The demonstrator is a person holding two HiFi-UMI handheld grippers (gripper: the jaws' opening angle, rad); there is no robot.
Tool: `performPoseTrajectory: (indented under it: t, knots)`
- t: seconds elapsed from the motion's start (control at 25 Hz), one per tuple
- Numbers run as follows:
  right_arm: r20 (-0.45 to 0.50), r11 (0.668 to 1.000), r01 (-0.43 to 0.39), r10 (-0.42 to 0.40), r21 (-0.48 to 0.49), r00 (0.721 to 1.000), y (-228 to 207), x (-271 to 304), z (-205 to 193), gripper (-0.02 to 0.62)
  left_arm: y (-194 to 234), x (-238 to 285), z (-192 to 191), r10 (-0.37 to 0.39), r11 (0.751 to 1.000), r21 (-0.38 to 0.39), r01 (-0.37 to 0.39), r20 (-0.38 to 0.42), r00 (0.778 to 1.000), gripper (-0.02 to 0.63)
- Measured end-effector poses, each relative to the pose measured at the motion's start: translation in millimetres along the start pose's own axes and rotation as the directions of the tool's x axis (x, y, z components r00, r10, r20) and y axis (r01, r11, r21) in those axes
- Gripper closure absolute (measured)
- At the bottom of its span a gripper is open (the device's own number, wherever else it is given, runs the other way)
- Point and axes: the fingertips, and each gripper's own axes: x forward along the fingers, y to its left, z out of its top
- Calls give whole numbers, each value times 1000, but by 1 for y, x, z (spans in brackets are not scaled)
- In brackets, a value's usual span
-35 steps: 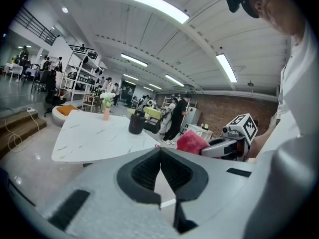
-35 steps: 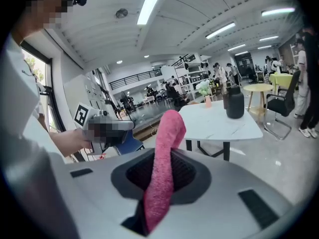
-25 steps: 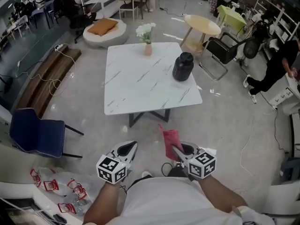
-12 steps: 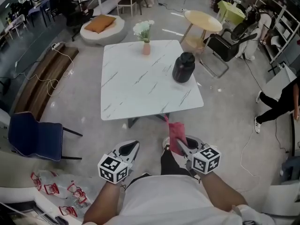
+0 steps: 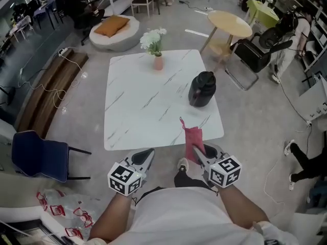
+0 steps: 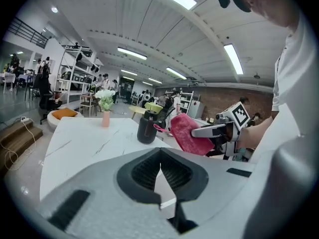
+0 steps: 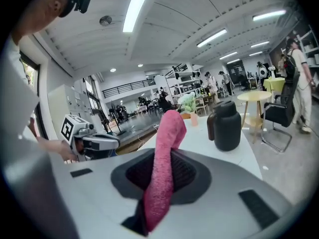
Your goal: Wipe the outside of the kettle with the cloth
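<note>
A black kettle [image 5: 202, 89] stands on the right side of the white marble table [image 5: 138, 111]; it also shows as the kettle [image 6: 147, 128] in the left gripper view and the kettle [image 7: 227, 125] in the right gripper view. My right gripper [image 5: 198, 158] is shut on a pink cloth [image 5: 193, 140], which stands up from its jaws over the table's near edge, short of the kettle. The cloth [image 7: 163, 173] fills the middle of the right gripper view. My left gripper [image 5: 144, 157] is shut and holds nothing, just before the table's near edge.
A pink vase of white flowers [image 5: 155, 46] stands at the table's far side. A blue chair [image 5: 38, 154] is at the left, a round yellow table [image 5: 229, 24] and a black chair [image 5: 255, 55] behind right. Cables lie on the floor. People move at the far right.
Both grippers have moved forward toward the table, which now lies much closer. The cloth stays in the right gripper and now reaches over the table's near edge.
</note>
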Motion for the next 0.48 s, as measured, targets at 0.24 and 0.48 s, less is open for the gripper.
performPoseTrajectory:
  t: [0.24, 0.48]
  knots:
    - [49, 998, -54, 55, -17, 997, -62, 27, 43, 528, 18, 72, 40, 0, 999, 37, 0, -1, 1000, 602]
    - [53, 994, -103, 105, -46, 993, -108, 46, 68, 528, 36, 131, 73, 30, 998, 49, -31, 26, 999, 584]
